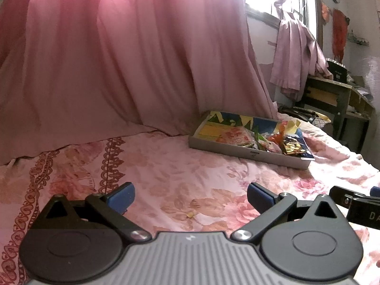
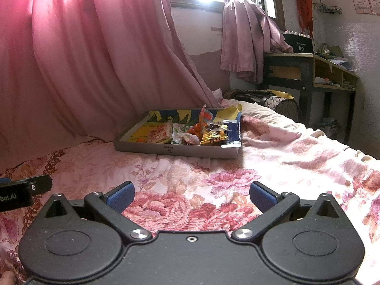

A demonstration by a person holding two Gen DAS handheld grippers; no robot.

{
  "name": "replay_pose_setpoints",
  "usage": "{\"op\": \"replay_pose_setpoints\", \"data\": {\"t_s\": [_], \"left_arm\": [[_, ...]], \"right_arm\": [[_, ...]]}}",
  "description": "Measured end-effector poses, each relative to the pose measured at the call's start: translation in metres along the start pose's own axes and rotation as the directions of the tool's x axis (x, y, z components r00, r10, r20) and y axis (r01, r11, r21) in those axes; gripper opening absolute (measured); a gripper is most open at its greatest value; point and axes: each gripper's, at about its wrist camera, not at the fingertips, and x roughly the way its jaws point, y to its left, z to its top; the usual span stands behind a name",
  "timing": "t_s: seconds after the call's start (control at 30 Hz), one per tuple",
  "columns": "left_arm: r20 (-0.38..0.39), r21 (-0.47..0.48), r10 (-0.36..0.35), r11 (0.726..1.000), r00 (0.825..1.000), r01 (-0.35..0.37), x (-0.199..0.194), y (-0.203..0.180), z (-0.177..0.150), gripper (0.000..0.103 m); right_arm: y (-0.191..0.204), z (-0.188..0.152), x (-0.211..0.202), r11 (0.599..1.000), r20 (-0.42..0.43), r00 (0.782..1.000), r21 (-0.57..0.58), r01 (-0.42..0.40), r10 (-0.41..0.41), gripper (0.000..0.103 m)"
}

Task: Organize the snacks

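Snack wrappers [image 2: 190, 134] in the box [image 2: 175, 151] too small to read; far desk [image 2: 332, 71] clutter indistinct.

Snack packets [image 2: 190, 134] lie in a tray [image 2: 175, 151] on the bed [image 2: 285, 156], curtain [image 2: 83, 71] behind it

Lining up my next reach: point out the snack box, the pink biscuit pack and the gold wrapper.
snack box [image 2: 180, 151], right wrist view, on its grey front wall.
pink biscuit pack [image 2: 159, 133], right wrist view, on its printed face.
gold wrapper [image 2: 215, 139], right wrist view, on its crinkled middle.
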Motion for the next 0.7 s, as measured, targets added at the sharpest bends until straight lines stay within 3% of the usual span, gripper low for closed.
{"op": "replay_pose_setpoints", "data": {"t_s": [0.7], "left_arm": [[-0.004, 0.011, 0.008, 1.0, 1.0, -0.008, 0.0018, 0.0008, 0.0006, 0.103]], "right_arm": [[0.0001, -0.0004, 0.0004, 1.0, -0.002, 1.0, 0.0, 0.001, -0.001, 0.102]]}}
